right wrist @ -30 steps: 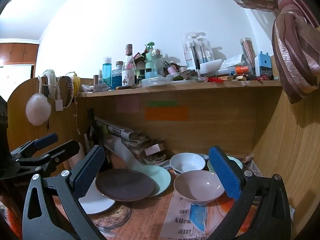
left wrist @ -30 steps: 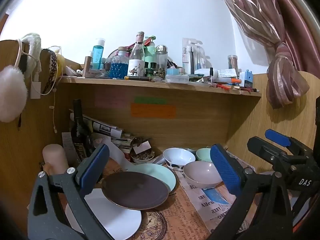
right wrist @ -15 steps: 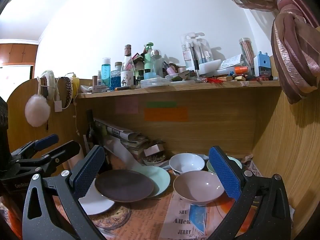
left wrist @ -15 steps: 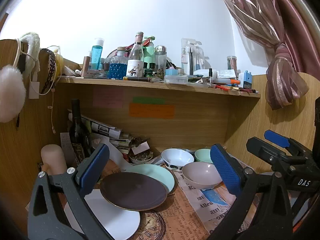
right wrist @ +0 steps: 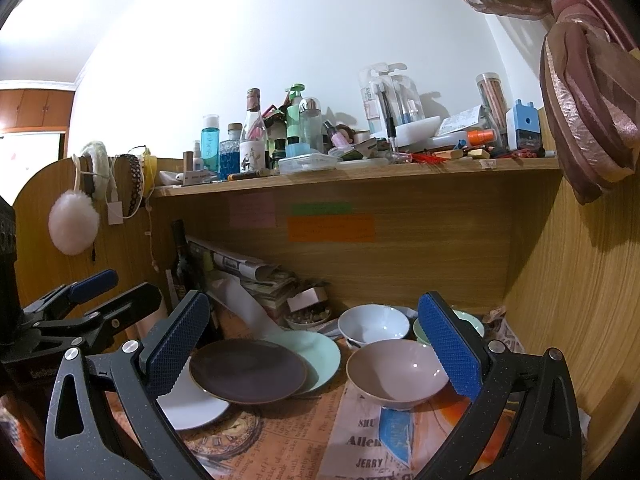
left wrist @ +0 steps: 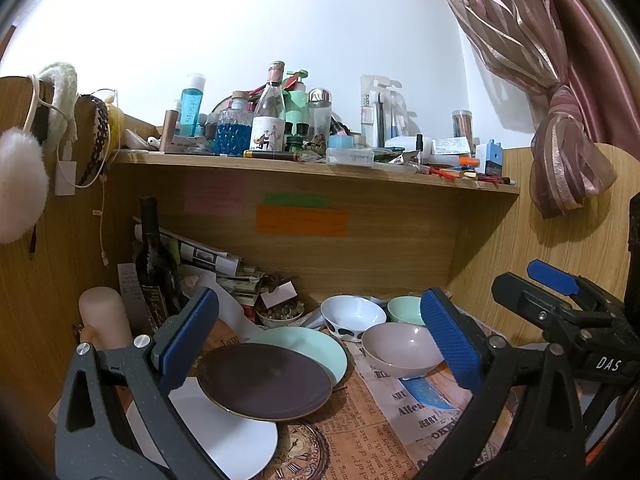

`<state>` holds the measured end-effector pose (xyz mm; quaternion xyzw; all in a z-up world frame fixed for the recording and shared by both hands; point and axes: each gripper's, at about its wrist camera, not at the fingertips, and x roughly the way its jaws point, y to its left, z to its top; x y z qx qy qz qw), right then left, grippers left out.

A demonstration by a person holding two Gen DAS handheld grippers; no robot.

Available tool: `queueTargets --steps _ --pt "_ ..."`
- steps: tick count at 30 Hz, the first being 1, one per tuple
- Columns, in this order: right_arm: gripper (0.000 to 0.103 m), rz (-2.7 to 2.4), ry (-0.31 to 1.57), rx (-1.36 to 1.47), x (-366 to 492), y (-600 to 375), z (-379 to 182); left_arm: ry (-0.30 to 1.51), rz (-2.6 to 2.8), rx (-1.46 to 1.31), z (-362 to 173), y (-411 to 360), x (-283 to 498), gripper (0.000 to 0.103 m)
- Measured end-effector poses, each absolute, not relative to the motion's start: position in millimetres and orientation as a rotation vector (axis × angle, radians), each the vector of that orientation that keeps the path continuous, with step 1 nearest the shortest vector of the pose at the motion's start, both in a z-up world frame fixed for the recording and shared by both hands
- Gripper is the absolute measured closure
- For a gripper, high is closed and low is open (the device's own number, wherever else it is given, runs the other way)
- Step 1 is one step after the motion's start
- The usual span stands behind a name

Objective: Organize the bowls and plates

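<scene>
A dark brown plate (left wrist: 266, 380) lies on top, overlapping a white plate (left wrist: 224, 436) and a mint plate (left wrist: 316, 346). To the right stand a pinkish bowl (left wrist: 402, 354), a white bowl with black spots (left wrist: 350, 316) and a mint bowl (left wrist: 404, 309). The same dishes show in the right wrist view: brown plate (right wrist: 248, 372), pinkish bowl (right wrist: 394, 372), white bowl (right wrist: 372, 324). My left gripper (left wrist: 320, 344) is open and empty, held back from the plates. My right gripper (right wrist: 316, 356) is open and empty, held back from the pinkish bowl.
Newspaper (left wrist: 404, 412) covers the desk. A dark wine bottle (left wrist: 154, 268), a pale cylinder (left wrist: 104, 316), rolled papers and a small dish of bits (left wrist: 280, 314) crowd the back left. A cluttered shelf (left wrist: 320, 160) hangs overhead. Wooden walls close both sides.
Both grippers have shifted only slightly; the view has drifted a little. The dishes have not moved and both grippers stay open.
</scene>
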<state>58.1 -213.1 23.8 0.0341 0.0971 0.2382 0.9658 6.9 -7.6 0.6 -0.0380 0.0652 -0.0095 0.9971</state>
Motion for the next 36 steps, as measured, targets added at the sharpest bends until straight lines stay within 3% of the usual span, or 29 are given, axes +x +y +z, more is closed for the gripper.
queueTargets --steps 36 --pt "0.0 0.488 0.194 0.055 55.7 -207.0 22.5 0.129 -0.016 -0.08 1.7 -5.2 5.4 0.0"
